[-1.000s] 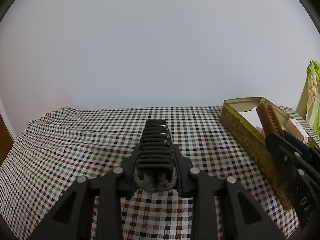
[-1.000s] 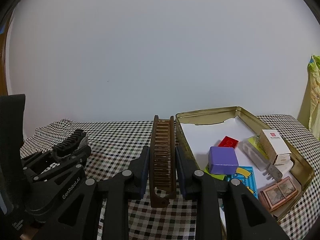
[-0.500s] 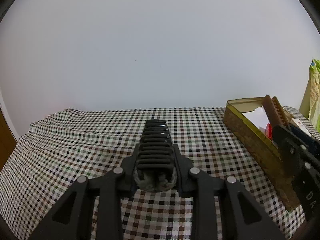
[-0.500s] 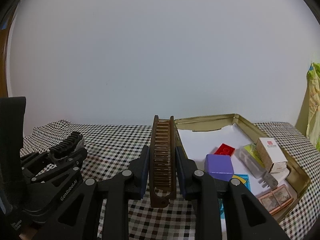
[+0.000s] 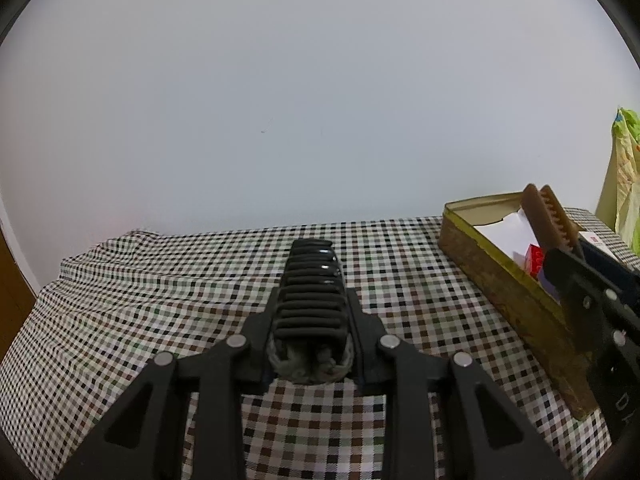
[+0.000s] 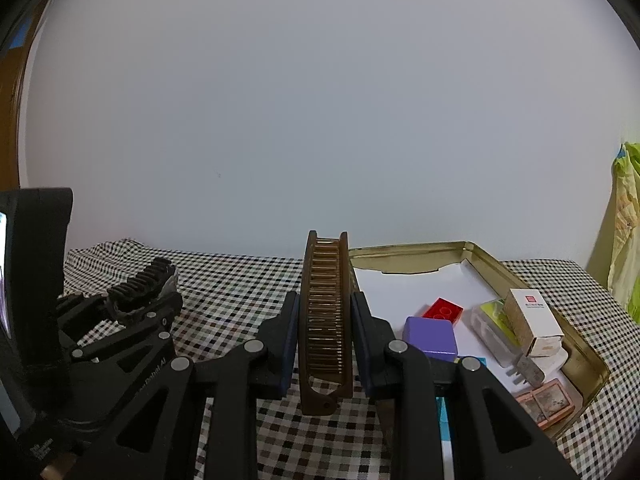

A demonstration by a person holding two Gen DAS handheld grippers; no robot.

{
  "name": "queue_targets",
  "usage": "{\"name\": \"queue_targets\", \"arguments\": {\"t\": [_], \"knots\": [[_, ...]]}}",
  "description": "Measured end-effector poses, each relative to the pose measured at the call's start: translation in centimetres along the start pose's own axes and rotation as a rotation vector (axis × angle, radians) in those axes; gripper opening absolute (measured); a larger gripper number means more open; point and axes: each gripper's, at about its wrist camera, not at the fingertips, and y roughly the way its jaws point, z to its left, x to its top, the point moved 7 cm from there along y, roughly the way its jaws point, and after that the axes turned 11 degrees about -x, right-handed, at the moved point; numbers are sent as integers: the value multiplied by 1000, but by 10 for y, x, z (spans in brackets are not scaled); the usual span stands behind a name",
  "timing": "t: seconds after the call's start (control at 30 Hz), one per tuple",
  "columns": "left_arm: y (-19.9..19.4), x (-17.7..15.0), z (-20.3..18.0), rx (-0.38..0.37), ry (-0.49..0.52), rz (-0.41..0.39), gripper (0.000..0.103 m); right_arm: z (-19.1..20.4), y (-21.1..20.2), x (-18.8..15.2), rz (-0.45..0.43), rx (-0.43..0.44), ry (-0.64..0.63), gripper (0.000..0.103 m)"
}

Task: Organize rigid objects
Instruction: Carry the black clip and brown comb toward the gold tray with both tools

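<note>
**Over the checked cloth, both grippers loaded beside the tin**

Above the bench (image 6: 240, 280) the right gripper (image 6: 325, 320) is clenched on a brown comb (image 6: 325, 308), which stands on edge between the pads, its far end level with the tin's (image 6: 516, 270) near-left corner. The left gripper (image 5: 310, 312) grasps a black ribbed clip (image 5: 311, 296), well apart from the tin.

Risks, as I judge them: the comb is long and juts past the pads at both ends, so lowering it could catch the tin's rim or knock the purple block (image 6: 430, 338) and red brick (image 6: 442, 310). A narrow edge-on hold may let it pivot. The two grippers sit close; crossing paths could clash.

Room: the tin's back half shows bare white paper (image 6: 416, 280), the best landing spot. Its right side is crowded with a small carton (image 6: 532, 320) and other pieces. Left of the tin the cloth lies open, though rumpled at the far edge.
</note>
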Motion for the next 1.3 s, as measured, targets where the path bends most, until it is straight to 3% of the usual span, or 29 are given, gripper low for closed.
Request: {"name": "queue_targets", "arguments": {"t": [0.6, 1.07, 1.3], "knots": [[-3, -1, -3, -34, -26, -9, 27, -13, -11, 0, -24, -14, -15, 28], [-17, 3, -38, -63, -16, -63, 27, -34, -35, 7, -85, -30, -8, 28], [-22, 10, -60, -68, -19, -85, 27, -62, -57, 10, -118, -52, 12, 28]]}}
